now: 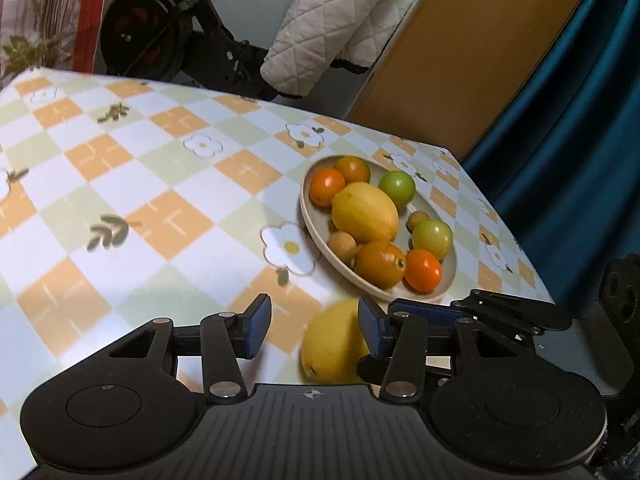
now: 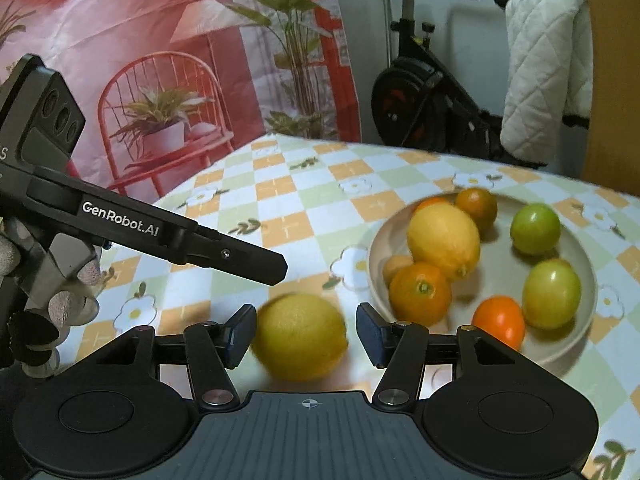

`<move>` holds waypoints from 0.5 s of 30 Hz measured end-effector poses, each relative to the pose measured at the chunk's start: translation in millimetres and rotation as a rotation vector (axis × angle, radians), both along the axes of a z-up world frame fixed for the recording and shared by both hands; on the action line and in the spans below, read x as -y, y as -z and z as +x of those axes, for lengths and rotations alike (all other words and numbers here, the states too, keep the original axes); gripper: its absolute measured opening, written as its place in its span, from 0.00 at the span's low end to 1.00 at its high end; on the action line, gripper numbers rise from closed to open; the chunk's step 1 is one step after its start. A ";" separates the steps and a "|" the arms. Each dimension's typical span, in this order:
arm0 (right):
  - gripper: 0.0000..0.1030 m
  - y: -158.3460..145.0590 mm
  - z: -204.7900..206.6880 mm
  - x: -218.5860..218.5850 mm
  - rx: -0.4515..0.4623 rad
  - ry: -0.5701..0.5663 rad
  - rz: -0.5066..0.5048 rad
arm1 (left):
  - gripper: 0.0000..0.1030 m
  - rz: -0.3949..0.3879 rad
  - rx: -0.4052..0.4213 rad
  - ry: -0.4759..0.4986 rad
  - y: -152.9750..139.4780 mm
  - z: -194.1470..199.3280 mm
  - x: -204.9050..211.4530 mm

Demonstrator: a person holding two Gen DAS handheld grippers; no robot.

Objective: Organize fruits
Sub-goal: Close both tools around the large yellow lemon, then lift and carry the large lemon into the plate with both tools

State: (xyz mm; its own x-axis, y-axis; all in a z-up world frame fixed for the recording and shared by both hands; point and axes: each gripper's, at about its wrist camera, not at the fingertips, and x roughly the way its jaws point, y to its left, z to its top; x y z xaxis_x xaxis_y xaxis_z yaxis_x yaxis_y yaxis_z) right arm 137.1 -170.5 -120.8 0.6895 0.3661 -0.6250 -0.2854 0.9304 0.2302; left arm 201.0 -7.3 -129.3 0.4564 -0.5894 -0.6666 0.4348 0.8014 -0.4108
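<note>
A table under a glossy checked cloth [image 1: 120, 184] of orange, pale green and white squares with printed daisies carries a shallow beige plate [image 2: 588, 332]. Beyond the far edge stand a black exercise bike [image 2: 424, 96] draped with a white quilted cover [image 2: 544, 68], a printed red backdrop [image 2: 140, 60] showing a chair and plants, and a dark teal curtain [image 1: 568, 128].

The plate holds a large yellow lemon [image 2: 444, 238], several oranges, two green round fruits and small tan ones, leaving little bare room near its centre.

A second yellow lemon [image 2: 300, 338], blurred and dimpled, lies on the cloth just beside the plate's near rim. It sits between the blue pads of the right gripper [image 2: 306, 334]; the left pad looks to meet it, a gap shows at the right pad, so the jaws stand open around it. The left gripper [image 1: 314, 326] hangs open over bare cloth, the lemon partly behind its right finger. A gloved hand [image 2: 60, 300] holds its handle.
</note>
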 end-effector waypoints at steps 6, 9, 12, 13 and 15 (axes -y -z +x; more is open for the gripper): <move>0.58 6.9 -3.5 -2.8 -0.010 0.007 0.001 | 0.56 -0.018 -0.006 0.010 7.6 -4.3 4.2; 0.58 10.2 -2.7 -1.3 -0.020 0.021 0.002 | 0.56 -0.039 -0.014 0.014 10.7 -4.5 5.4; 0.58 13.6 -1.7 1.0 -0.031 0.032 0.005 | 0.56 -0.048 -0.016 0.026 12.1 -4.9 9.4; 0.59 14.8 -1.4 1.8 -0.035 0.037 0.011 | 0.56 -0.053 -0.018 0.029 13.3 -4.9 11.2; 0.60 17.3 -0.2 3.3 -0.041 0.043 0.017 | 0.56 -0.057 -0.025 0.040 15.4 -5.2 14.4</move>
State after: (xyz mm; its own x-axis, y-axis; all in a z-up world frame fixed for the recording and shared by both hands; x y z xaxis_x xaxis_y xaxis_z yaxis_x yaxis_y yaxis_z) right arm 136.8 -173.7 -138.1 0.6789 0.3474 -0.6468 -0.2355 0.9375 0.2563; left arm 195.8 -21.7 -144.6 0.4157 -0.6442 -0.6421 0.4547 0.7586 -0.4667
